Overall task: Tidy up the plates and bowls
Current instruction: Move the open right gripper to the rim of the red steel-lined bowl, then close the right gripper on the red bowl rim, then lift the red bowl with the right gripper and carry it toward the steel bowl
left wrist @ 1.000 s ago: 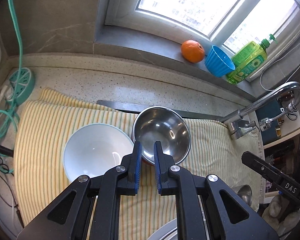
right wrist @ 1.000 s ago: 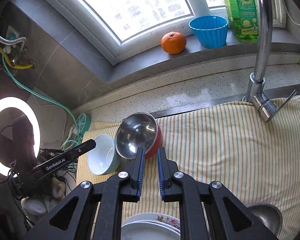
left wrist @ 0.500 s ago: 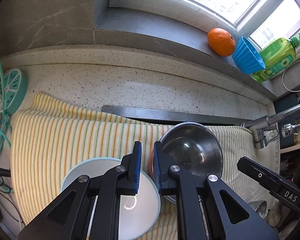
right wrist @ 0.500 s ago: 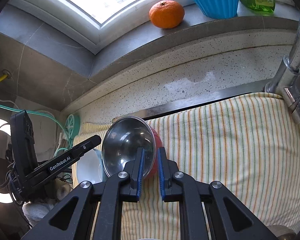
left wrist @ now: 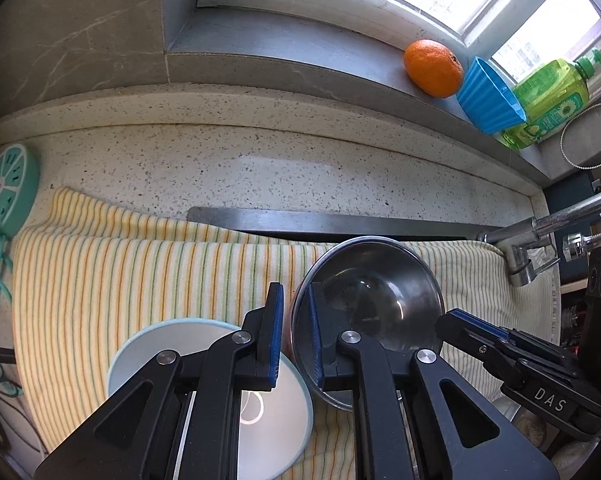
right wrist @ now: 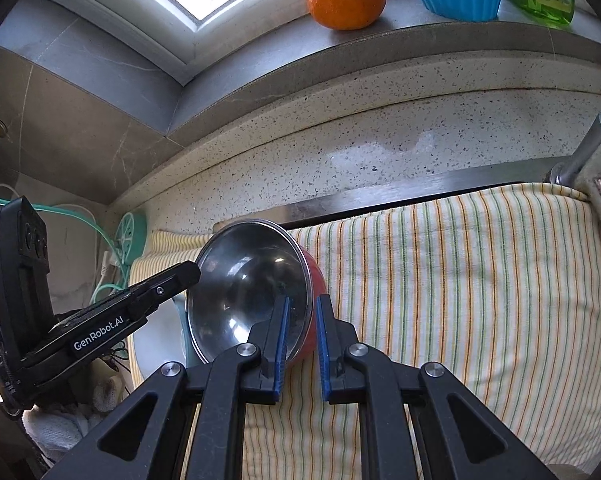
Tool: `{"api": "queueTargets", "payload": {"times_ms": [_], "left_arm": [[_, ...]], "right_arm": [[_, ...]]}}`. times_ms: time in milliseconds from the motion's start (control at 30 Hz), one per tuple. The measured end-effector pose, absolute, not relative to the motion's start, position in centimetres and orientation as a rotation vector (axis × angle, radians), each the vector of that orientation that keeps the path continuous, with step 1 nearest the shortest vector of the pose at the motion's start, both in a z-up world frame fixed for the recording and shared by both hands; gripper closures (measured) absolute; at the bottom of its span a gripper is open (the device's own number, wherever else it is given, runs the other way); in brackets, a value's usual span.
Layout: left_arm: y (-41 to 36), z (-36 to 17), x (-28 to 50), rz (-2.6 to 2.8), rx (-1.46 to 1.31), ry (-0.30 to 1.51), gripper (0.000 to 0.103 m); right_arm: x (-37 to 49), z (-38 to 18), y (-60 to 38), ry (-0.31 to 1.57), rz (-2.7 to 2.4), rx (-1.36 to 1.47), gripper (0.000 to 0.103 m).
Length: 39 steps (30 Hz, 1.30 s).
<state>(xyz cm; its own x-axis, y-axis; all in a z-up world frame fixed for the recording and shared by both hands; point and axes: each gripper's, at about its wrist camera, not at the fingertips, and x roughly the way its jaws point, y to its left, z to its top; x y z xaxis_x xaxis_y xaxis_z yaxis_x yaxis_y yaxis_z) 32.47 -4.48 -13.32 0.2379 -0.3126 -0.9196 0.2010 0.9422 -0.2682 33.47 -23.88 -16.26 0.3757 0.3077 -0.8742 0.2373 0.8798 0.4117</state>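
Left-wrist view: both tongs, left (left wrist: 294,334) and right (right wrist: 300,338), clamp the steel bowl (left wrist: 374,304)'s rim, the white bowl (left wrist: 216,392) beside it unstacked.

A speckled stone counter (left wrist: 260,168) is seen below a grey window ledge (left wrist: 300,68). A yellow striped cloth (left wrist: 112,264) is spread over the counter and the sink's steel rim (left wrist: 320,222). On the cloth, a steel bowl (left wrist: 380,292) with a red outside is tilted, just beside a white bowl (left wrist: 204,364). A teal round power strip (left wrist: 10,188) is set at the counter's left end.
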Motion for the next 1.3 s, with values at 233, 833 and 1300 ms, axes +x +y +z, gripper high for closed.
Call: {"api": "queueTargets", "payload": {"times_ms": [233, 833, 1300], "left_arm": [[-4.7, -14.0, 32.4, -0.353, -0.087, 1.298, 0.095], [-5.1, -12.3, 30.9, -0.357, -0.085, 1.268, 0.096], [-5.3, -7.9, 28.3, -0.406, -0.087, 1.196, 0.096]], "right_arm": [[33.4, -16.9, -23.7, 1.218, 0.058, 0.538, 0.091], [32.2, -15.2, -23.9, 1.186, 0.051, 0.501, 0.097], [29.0, -10.9, -24.5, 1.124, 0.069, 0.514, 0.097]]}}
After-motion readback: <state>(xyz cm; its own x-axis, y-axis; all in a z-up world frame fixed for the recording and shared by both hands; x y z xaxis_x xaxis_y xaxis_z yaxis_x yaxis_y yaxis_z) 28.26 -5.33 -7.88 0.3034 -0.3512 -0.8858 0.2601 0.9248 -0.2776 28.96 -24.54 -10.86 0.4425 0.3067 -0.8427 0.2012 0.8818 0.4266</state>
